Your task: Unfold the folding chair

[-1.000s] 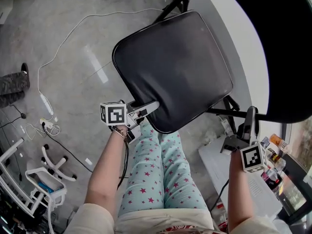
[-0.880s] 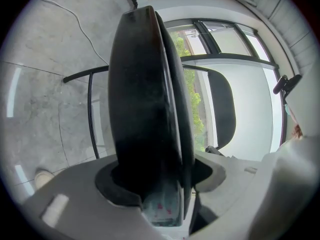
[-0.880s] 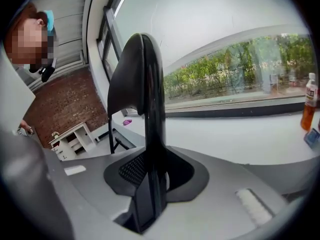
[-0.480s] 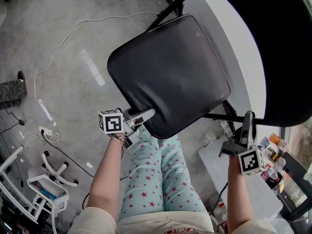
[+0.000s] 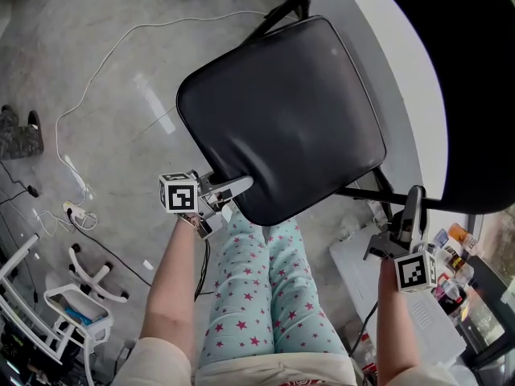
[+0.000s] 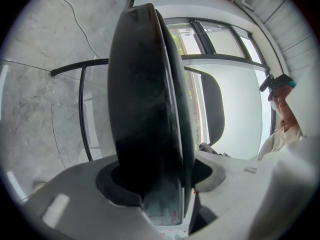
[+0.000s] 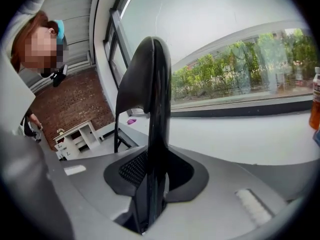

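Left of chair seat (image 5: 282,119), white cable (image 5: 113,47)

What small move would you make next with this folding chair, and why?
Probably push the seat's front edge down a little with the left gripper, while the right gripper keeps the backrest steady. Each is clamped on its part. The seat's top faces up, but nothing shows it has reached its stop.
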`<state>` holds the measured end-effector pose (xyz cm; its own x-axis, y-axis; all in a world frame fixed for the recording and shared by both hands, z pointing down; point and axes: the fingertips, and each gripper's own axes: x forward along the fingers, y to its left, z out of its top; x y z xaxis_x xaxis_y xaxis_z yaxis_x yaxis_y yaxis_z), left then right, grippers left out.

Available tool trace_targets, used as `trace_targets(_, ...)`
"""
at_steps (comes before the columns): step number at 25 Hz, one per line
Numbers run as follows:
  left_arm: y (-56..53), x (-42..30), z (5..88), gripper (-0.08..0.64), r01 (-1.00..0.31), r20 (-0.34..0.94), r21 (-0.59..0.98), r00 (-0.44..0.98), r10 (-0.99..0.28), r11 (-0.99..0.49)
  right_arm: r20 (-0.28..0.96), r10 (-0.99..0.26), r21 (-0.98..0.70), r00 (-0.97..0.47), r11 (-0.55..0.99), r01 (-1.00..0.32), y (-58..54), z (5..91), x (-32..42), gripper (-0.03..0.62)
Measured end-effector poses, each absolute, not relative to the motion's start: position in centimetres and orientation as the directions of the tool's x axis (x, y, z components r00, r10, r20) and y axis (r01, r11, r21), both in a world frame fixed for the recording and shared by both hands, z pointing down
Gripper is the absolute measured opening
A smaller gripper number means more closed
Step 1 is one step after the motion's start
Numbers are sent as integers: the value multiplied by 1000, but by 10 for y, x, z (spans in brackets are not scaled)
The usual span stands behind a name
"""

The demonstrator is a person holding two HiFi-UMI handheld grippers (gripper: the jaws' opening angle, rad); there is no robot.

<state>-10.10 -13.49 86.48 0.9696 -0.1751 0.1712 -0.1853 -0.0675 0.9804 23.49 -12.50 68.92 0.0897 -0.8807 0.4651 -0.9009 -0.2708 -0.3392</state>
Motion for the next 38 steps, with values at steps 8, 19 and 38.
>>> trace_targets(8,-134,-97,868,274,-112,98,989,985,-140,-94,435,-896,-361,86,-261,-895,-125,693,237,109)
trace_targets(19,-118,-123,874,354,-218,215,976,967,-134,-7,464,-886,-424,21,-243,-872,-130,703,223,183)
trace_targets(38,-113,-64,655,286,-347,252,921,879,-404,-179,536,-843,-413,51,-314,-855,-77,614,184,247)
